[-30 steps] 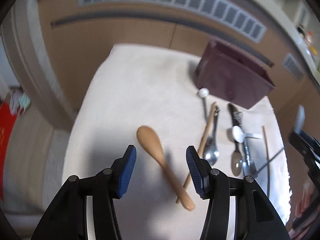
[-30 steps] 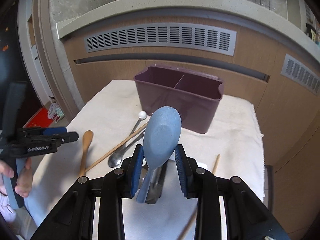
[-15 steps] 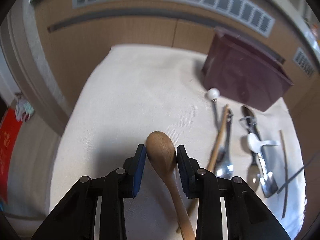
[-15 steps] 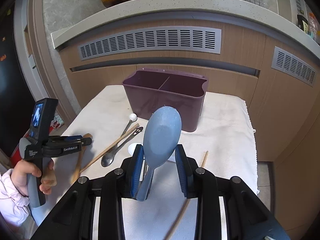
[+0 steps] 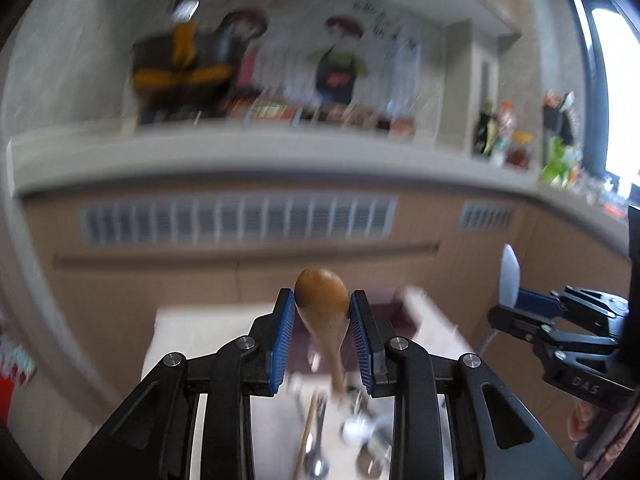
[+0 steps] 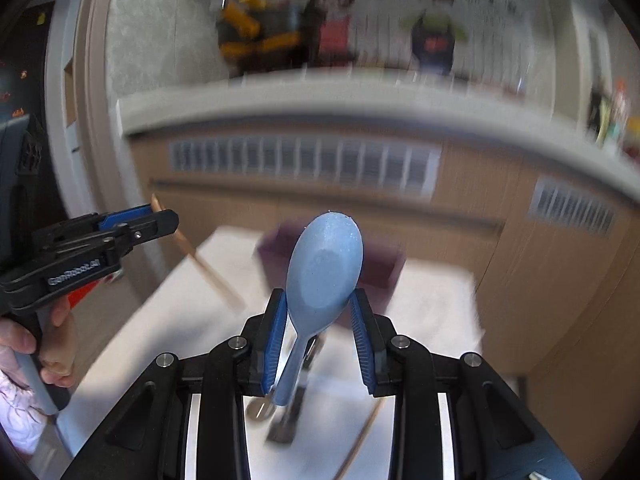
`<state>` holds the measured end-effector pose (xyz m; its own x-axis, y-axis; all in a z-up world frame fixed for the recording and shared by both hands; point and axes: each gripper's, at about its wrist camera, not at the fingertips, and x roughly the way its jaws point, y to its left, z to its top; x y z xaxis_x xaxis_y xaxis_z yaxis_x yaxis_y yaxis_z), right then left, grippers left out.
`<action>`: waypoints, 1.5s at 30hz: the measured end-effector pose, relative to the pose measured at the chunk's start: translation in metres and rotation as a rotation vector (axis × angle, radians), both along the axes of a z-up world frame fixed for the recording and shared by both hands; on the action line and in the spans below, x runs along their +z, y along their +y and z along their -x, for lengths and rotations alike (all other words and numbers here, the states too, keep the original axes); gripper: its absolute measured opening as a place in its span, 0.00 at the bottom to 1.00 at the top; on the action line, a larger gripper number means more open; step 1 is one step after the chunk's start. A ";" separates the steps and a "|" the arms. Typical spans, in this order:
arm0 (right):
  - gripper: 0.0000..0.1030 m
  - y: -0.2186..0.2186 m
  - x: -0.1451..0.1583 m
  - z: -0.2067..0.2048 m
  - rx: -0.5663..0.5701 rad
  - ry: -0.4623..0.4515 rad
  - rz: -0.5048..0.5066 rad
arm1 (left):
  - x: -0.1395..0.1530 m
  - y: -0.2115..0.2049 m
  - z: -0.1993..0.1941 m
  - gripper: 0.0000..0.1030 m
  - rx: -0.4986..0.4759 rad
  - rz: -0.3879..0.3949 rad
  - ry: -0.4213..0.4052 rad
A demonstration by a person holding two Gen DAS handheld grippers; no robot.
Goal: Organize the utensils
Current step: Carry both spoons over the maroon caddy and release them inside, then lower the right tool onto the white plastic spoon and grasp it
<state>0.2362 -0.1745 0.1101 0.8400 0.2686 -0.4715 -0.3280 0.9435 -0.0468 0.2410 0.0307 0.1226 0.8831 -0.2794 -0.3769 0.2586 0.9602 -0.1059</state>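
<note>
My left gripper (image 5: 322,308) is shut on a wooden spoon (image 5: 323,308), bowl up, lifted off the table. From the right wrist view the left gripper (image 6: 136,220) holds it with the wooden handle (image 6: 204,266) slanting down. My right gripper (image 6: 322,312) is shut on a blue rice paddle (image 6: 324,272), bowl up, held above the table; it shows at the right of the left wrist view (image 5: 516,304). The dark purple utensil holder (image 6: 380,270) stands behind on the white cloth, blurred.
Several metal spoons and a wooden chopstick (image 5: 306,436) lie on the white cloth (image 6: 432,312) below the grippers. Another chopstick (image 6: 360,440) lies at the right. A wooden cabinet with vents (image 6: 304,160) and a counter stand behind the table.
My left gripper closed on the wooden spoon and has lifted it off the cloth, tilting up. My right gripper has risen and tilted up with the blue paddle.
</note>
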 end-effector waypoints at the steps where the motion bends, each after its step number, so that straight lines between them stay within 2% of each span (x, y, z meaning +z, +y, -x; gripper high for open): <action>1: 0.28 0.000 0.015 -0.006 -0.006 -0.034 0.009 | 0.016 0.000 -0.009 0.29 -0.010 0.000 -0.028; 3: 0.28 -0.002 0.041 -0.024 -0.034 -0.084 0.019 | 0.044 -0.004 -0.026 0.29 -0.010 -0.017 -0.086; 6: 0.29 -0.004 0.061 -0.054 -0.053 -0.106 0.013 | 0.064 -0.008 -0.052 0.28 -0.005 -0.029 -0.131; 11: 0.29 -0.002 0.048 -0.093 -0.083 -0.087 0.038 | 0.061 -0.012 -0.090 0.28 -0.026 -0.019 -0.127; 16: 0.29 -0.001 0.012 -0.116 -0.078 -0.026 0.033 | 0.026 -0.020 -0.122 0.28 -0.031 -0.018 -0.075; 24: 0.29 0.001 -0.057 -0.140 -0.074 0.100 0.048 | -0.053 -0.034 -0.160 0.28 -0.047 -0.029 0.105; 31: 0.32 -0.004 -0.088 -0.152 -0.037 0.191 0.028 | -0.093 -0.028 -0.157 0.29 -0.039 -0.023 0.217; 35: 0.35 -0.003 -0.092 -0.146 -0.049 0.187 0.054 | -0.111 -0.017 -0.142 0.30 -0.018 -0.020 0.279; 36: 0.39 -0.003 -0.092 -0.142 -0.051 0.183 0.055 | -0.115 -0.013 -0.137 0.31 -0.011 -0.012 0.297; 37: 0.45 -0.004 -0.091 -0.138 -0.053 0.179 0.054 | -0.119 -0.009 -0.132 0.37 -0.002 -0.003 0.313; 38: 0.48 -0.005 -0.090 -0.133 -0.054 0.173 0.053 | -0.123 -0.004 -0.125 0.47 0.011 0.003 0.328; 39: 0.54 -0.006 -0.089 -0.127 -0.051 0.167 0.050 | -0.128 0.000 -0.119 0.51 0.026 0.007 0.341; 40: 0.56 -0.007 -0.088 -0.122 -0.039 0.163 0.046 | -0.131 0.005 -0.112 0.54 0.034 0.008 0.349; 43: 0.79 -0.005 -0.092 -0.098 0.043 0.161 0.050 | -0.141 0.013 -0.091 0.59 0.047 -0.008 0.381; 45: 0.87 0.001 -0.100 -0.082 0.114 0.174 0.079 | -0.150 0.016 -0.076 0.65 0.050 -0.014 0.407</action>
<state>0.3181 -0.1737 0.0103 0.7102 0.3137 -0.6302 -0.4420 0.8955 -0.0524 0.3172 0.0468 -0.0271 0.6731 -0.2319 -0.7022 0.1510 0.9727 -0.1764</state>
